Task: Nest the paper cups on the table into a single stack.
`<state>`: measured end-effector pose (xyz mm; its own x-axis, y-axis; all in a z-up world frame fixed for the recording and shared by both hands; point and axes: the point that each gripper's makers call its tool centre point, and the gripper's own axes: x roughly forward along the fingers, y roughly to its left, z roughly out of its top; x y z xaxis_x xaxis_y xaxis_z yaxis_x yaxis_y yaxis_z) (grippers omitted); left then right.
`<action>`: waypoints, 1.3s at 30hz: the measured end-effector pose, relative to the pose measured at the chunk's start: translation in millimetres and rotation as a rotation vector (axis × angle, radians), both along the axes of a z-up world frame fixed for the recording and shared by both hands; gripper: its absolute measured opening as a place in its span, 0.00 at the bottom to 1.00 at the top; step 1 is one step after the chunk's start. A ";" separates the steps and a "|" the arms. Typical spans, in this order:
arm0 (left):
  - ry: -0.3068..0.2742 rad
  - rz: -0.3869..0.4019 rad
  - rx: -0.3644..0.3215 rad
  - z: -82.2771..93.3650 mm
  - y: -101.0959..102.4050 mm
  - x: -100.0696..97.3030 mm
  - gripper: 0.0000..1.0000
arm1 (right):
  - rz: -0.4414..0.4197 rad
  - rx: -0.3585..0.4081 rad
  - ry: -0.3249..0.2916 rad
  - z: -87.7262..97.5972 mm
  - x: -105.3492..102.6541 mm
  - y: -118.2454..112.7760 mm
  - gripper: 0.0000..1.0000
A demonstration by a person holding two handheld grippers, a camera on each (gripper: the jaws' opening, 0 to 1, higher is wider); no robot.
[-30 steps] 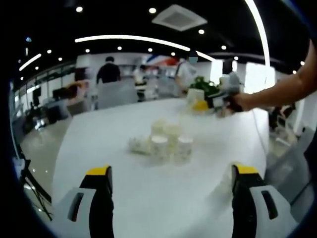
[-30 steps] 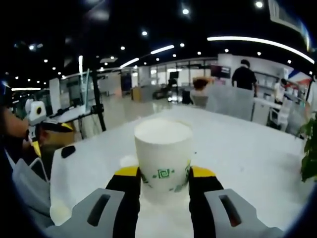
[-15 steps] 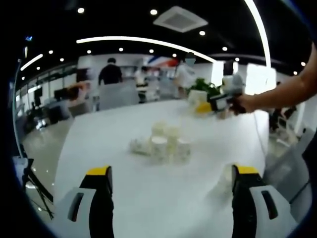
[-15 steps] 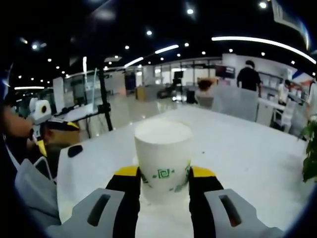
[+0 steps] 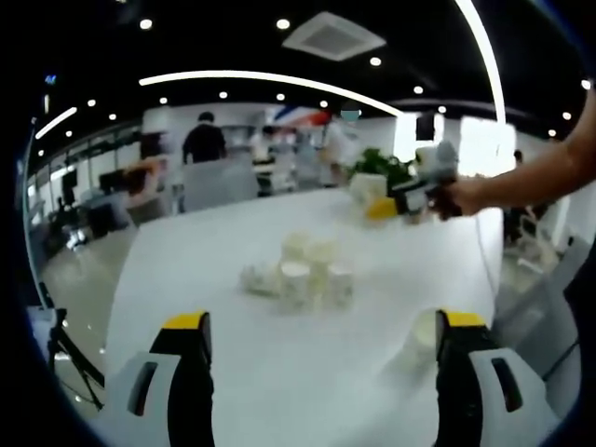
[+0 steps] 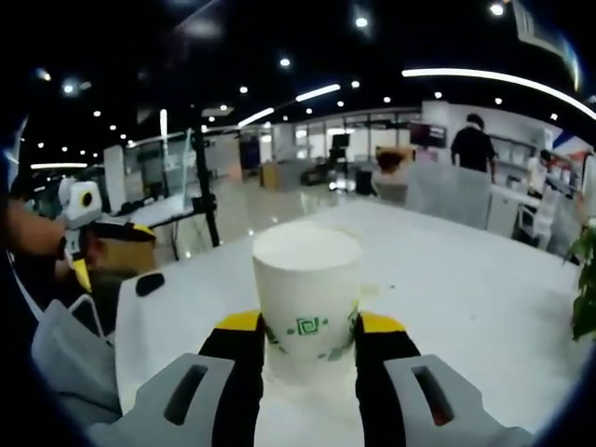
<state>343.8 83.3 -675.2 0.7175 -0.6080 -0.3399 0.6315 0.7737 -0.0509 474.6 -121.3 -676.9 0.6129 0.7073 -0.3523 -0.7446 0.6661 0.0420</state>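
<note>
Right gripper view, lower centre: the right gripper, grey-bodied with black jaws and yellow tips, pinches a white paper cup with a green printed emblem. Both jaws press against the cup's lower sides; the cup stands upright, open mouth up, above the white table top. At the left edge of this view, the left gripper is seen in a person's hand, with a small black object lying on the table just beside it.

Left gripper view, bottom of frame: the left gripper has its two jaws spread wide apart, with nothing between them but bare white table. A single pale cup stands on the table close to the right jaw; contact cannot be determined.

Centre of the frame: a cluster of white paper cups sits on the table, well apart from the jaws. Several stand upright, touching or nearly so; one at the cluster's left appears to lie on its side. An exact count cannot be told.

Upper right: a person's forearm extends in from the right edge, holding the right gripper with its cup above the far part of the table. A green plant stands behind it. Blurred persons stand in the background office.
</note>
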 end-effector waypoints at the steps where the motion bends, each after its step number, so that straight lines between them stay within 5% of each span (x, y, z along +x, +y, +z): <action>1: -0.001 -0.001 0.000 0.5 -0.6 -0.3 0.98 | 0.001 0.001 0.001 0.1 -0.7 0.5 0.35; 39: -0.024 -0.060 -0.019 24.8 -22.9 1.1 0.97 | 0.054 0.010 0.022 9.7 -55.6 23.6 0.35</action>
<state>344.9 60.4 -650.4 0.6870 -0.6566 -0.3112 0.6783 0.7331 -0.0495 419.0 -97.7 -667.1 0.5662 0.7427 -0.3574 -0.7782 0.6246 0.0652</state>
